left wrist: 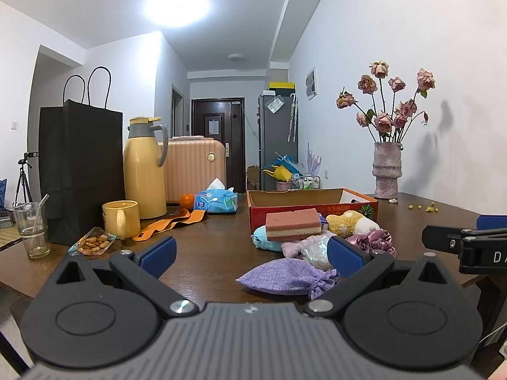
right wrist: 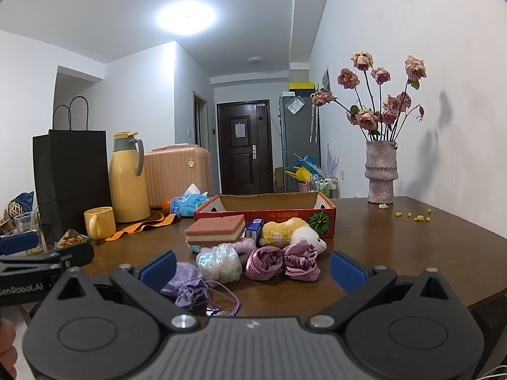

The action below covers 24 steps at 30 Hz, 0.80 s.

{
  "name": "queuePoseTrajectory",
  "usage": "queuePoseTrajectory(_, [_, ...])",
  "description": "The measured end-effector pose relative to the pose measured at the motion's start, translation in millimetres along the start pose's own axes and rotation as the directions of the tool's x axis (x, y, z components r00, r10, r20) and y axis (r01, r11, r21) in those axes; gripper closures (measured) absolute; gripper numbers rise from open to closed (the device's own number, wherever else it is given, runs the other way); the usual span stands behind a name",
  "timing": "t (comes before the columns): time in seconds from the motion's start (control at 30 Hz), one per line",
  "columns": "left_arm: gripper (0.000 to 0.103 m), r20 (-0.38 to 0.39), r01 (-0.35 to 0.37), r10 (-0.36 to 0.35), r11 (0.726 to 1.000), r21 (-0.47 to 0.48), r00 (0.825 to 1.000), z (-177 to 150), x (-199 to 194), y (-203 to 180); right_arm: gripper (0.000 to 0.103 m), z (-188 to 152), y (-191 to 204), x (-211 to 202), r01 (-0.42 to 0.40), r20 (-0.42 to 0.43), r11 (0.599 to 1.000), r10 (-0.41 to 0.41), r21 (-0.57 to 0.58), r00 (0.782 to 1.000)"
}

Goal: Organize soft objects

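Lilac burlap pouch [left wrist: 286,277] is seen just in front of the cardboard box's [left wrist: 312,212] soft pile, long axis crosswise, nearest the left gripper [left wrist: 250,255]. Both it and the right gripper [right wrist: 253,267] are spread wide, holding nothing.

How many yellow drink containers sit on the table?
2: a tall yellow thermos jug beside the black paper bag, and a yellow mug just in front of it. Others may hide behind the bag.
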<state>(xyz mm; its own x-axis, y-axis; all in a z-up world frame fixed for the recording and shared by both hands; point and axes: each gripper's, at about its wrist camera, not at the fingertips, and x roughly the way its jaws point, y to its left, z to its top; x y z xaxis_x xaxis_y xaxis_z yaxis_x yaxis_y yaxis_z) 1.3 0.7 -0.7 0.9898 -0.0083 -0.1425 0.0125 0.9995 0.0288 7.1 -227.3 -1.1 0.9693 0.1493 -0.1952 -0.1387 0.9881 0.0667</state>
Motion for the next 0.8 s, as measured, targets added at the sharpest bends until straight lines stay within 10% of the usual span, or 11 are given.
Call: queuePoseTrajectory(0.8, [0.0, 0.002, -0.001, 0.001, 1.0, 0.007, 1.0, -0.6, -0.2, 1.0, 0.0, -1.4, -0.1, 0.6, 0.003, 0.003, 1.0, -0.003, 0.007, 1.0])
